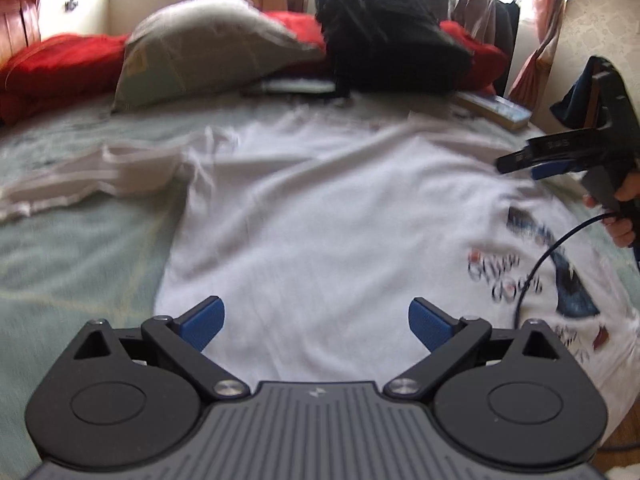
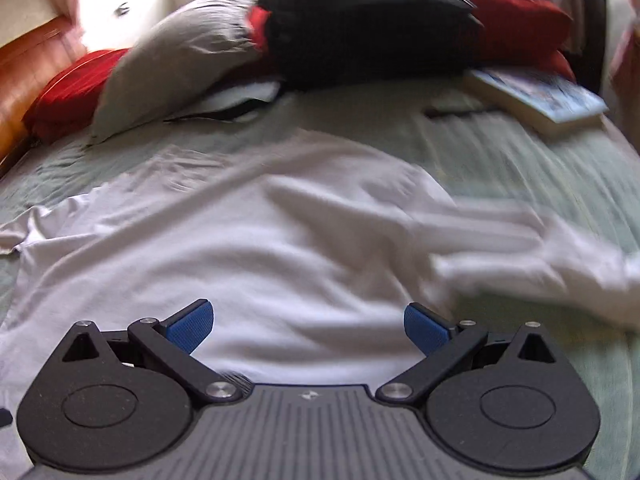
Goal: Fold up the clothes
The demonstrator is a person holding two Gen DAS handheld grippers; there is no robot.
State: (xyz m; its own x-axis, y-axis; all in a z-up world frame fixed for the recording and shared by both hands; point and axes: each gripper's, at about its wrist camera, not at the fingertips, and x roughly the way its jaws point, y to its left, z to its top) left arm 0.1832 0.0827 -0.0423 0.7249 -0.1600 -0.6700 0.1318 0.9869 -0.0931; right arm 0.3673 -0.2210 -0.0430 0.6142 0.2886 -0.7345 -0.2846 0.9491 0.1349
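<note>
Over white tee [image 1: 304,208] on bed [image 1: 72,248]: L gripper [image 1: 316,326] & R gripper [image 2: 308,328] both wide open, empty.

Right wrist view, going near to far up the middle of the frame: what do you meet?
Right gripper, open → white T-shirt → green bedsheet → black bag.

White t-shirt [image 1: 304,216] spread mostly flat on pale green bed [image 1: 72,264], wrinkled, sleeves out to both sides, printed graphic showing at one edge.
</note>
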